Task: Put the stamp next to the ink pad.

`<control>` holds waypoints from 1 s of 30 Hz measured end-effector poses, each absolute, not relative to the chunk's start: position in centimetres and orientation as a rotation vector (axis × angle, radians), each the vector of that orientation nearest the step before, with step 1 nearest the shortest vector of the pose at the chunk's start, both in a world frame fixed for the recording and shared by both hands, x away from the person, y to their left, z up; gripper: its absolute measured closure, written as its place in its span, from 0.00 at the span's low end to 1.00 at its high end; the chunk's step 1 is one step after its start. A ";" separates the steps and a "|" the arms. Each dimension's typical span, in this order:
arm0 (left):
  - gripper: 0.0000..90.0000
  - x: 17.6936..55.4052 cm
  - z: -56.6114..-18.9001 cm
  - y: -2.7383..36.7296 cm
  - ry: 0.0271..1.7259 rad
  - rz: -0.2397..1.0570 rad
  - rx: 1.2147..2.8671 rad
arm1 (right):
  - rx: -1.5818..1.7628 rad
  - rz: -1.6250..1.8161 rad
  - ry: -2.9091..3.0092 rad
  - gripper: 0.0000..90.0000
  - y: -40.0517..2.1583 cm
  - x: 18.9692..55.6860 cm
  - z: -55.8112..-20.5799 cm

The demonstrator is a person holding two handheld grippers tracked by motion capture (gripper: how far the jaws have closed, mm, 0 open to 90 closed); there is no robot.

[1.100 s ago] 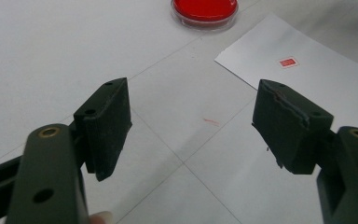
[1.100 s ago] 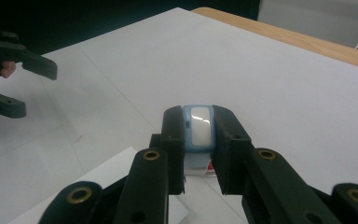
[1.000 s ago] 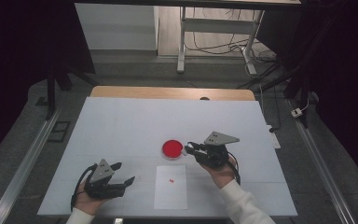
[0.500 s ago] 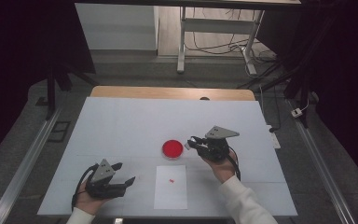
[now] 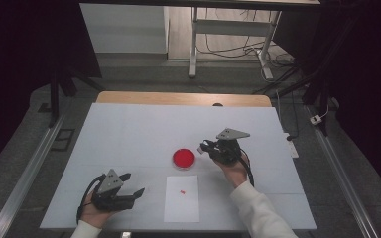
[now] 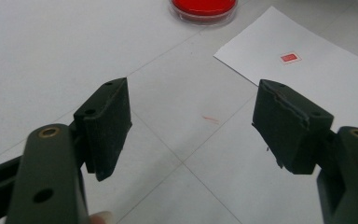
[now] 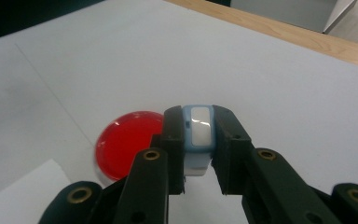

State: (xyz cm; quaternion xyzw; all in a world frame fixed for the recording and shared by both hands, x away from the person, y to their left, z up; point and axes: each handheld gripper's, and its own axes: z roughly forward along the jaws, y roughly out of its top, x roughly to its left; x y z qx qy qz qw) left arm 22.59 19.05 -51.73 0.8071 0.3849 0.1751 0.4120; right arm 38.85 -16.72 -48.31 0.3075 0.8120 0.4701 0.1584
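Stamp work sits mid-table: the right gripper is clamped on a small white stamp block with a pale blue band, its black jaws pressed against both sides, held just beside the round red ink pad in its clear shallow dish. Near that dish lies a white rectangular sheet of paper bearing one small red square mark (sharpest in the left gripper view). The left gripper rests on the white tabletop, left of the sheet, jaws spread wide with nothing between them.
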 end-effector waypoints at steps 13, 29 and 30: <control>0.31 22.7 -51.9 19.1 0.972 0.435 2.037 | 0.876 1.273 2.378 0.83 -15.7 40.8 -49.7; 0.31 22.8 -52.0 19.0 0.972 0.432 2.042 | 0.828 1.160 2.404 0.83 -14.7 40.9 -50.5; 0.30 22.8 -52.0 19.0 0.972 0.431 2.042 | 0.825 1.158 2.405 0.83 -14.6 40.8 -50.7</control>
